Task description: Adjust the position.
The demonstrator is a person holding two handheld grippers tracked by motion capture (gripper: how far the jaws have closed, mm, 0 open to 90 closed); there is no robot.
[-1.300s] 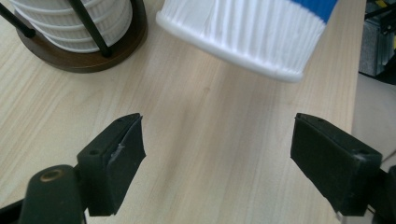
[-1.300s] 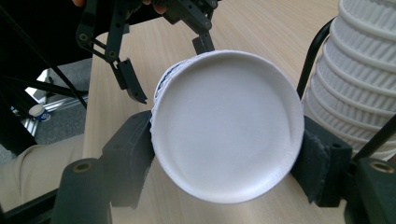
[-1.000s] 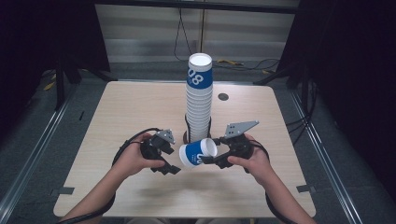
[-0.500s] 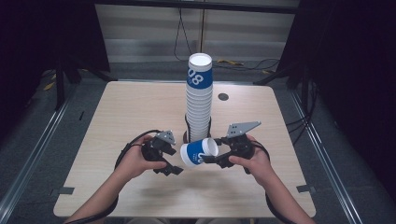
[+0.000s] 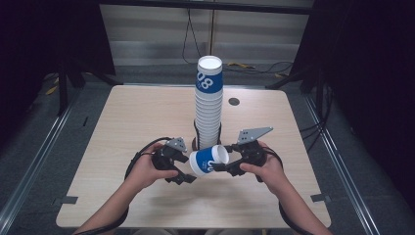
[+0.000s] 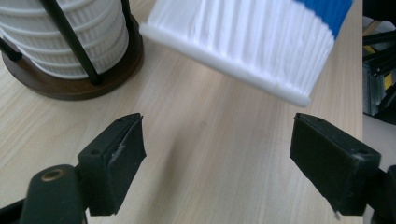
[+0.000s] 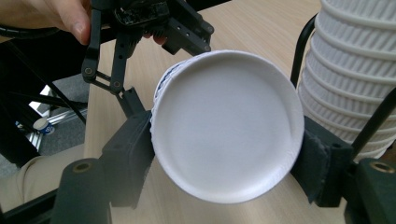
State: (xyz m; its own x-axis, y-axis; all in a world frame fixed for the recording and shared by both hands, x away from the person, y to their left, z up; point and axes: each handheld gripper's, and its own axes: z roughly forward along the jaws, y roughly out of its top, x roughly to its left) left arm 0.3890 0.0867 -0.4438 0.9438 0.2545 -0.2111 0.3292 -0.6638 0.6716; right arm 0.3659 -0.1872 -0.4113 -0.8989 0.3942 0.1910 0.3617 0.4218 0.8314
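A tall stack of upturned blue and white paper cups (image 5: 208,105) stands in a black wire holder on a round wooden base (image 6: 70,81) at the table's middle. In front of it one paper cup (image 5: 208,160) lies sideways in the air, with my right gripper (image 5: 227,165) shut on it. Its closed white end (image 7: 226,126) faces that gripper's camera, squeezed between both pads. My left gripper (image 5: 185,172) is open just left of the cup. The cup's ribbed white rim (image 6: 243,46) hangs beyond and above the left gripper (image 6: 219,154), outside its pads.
The light wooden table (image 5: 137,117) has a small dark round hole (image 5: 234,102) at the back right. Dark floor, metal rails and cables surround the table. Black cables trail from both grippers by the hands.
My left gripper has edged slightly right, toward the cup. The right gripper and the cup have stayed in place.
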